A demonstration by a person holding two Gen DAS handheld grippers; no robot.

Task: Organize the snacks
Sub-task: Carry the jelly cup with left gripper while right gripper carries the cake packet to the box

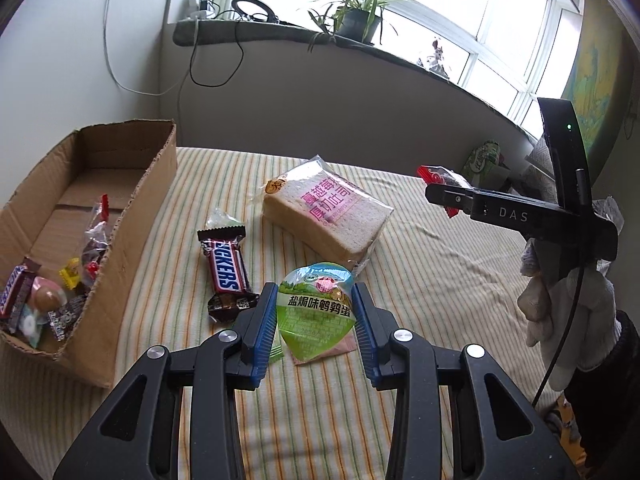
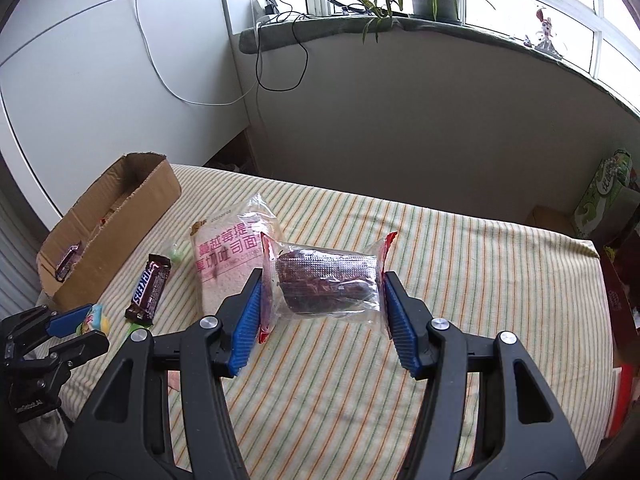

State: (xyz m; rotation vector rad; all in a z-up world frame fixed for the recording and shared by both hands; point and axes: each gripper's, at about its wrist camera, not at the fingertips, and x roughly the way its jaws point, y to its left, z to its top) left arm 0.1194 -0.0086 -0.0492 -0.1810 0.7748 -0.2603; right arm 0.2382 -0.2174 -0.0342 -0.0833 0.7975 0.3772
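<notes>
My left gripper [image 1: 315,293] is shut on a green quail-egg packet [image 1: 316,312], held above the striped cloth [image 1: 420,280]. At the lower left of the right wrist view, the left gripper [image 2: 82,326] shows with that packet [image 2: 96,318] in it. My right gripper [image 2: 323,280] is shut on a clear packet with red ends and a dark snack [image 2: 326,284], gripped by its two ends. The right gripper [image 1: 440,194] also appears at the right, carried by a gloved hand [image 1: 560,312]. A Snickers bar [image 1: 224,268] and a sliced bread pack [image 1: 324,212] lie on the cloth.
An open cardboard box [image 1: 132,216] stands at the left, with several wrapped snacks in its near end. A small green candy [image 1: 222,220] lies behind the Snickers bar. A windowsill with a potted plant [image 1: 360,20] and cables runs behind. A green carton [image 2: 608,196] sits off the far right.
</notes>
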